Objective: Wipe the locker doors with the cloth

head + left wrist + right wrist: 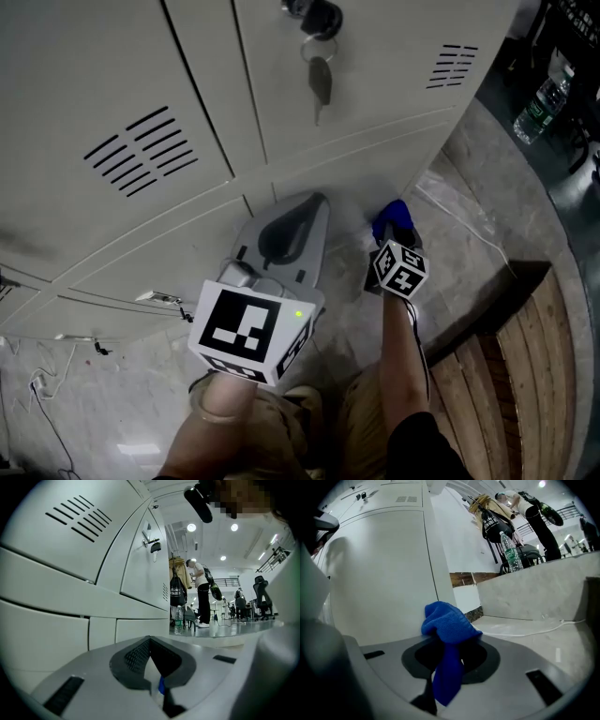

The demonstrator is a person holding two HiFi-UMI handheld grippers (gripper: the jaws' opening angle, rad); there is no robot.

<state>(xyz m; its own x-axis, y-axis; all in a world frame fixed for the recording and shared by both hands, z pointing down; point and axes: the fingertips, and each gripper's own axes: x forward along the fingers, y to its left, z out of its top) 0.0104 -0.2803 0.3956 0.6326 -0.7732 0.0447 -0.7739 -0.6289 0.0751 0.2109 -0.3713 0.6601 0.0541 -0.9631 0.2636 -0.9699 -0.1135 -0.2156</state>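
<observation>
Nothing legible: white print on the hanging black bag [177,591] too small to read, water bottle [178,620] label likewise blurred.

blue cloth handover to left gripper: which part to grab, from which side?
Likely the bunched wad of the blue cloth that sticks out past the tips of the right gripper: thick and free. Bring the left gripper in from its own side, jaws opened across the wad. The thin tail hangs back between the right jaws.
</observation>
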